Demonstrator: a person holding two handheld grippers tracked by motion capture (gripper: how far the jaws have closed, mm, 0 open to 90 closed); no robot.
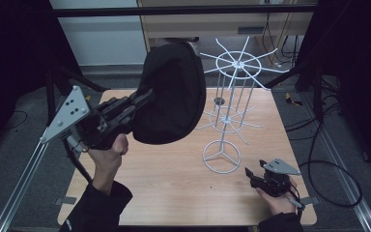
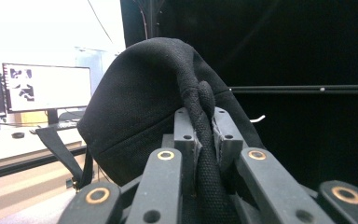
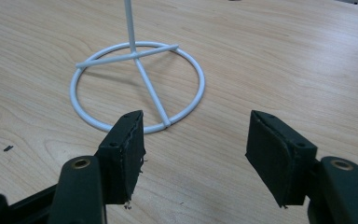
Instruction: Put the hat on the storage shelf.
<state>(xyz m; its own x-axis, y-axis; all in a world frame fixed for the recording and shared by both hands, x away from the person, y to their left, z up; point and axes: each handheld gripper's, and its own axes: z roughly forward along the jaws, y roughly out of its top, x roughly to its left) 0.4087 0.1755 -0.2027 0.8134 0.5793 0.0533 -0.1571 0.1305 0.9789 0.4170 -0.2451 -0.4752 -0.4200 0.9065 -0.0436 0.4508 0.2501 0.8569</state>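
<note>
Gripping a black cap (image 1: 171,94) tight in the left claw (image 1: 142,99), jaws pinched shut on a thick black strap at the cap's edge (image 2: 204,135). Hanging clear of the desk (image 1: 174,193), high over its left half, crown bulging toward the white wire rack (image 1: 232,87). Held up by the left hand (image 1: 107,157) from below, grey three-cornered plate out to the left. Close to the rack's top ring of spokes, cap edge just beside the nearest prongs, contact impossible to judge from the high view. Standing upright on its round base near the middle of the desk, with a second, lower ring of hooks partway down the pole.

Over at the near right corner, resting low by the desk edge in the right hand (image 1: 278,200), the right claw (image 1: 251,176): jaws spread wide, nothing between the pads (image 3: 272,154), bare wood showing in the gap. Pointing at the rack's round base (image 3: 137,84), that white hoop lying just beyond the fingertips, apart from them. Glowing in the left gripper view behind the cap, a monitor (image 2: 46,86).
</note>
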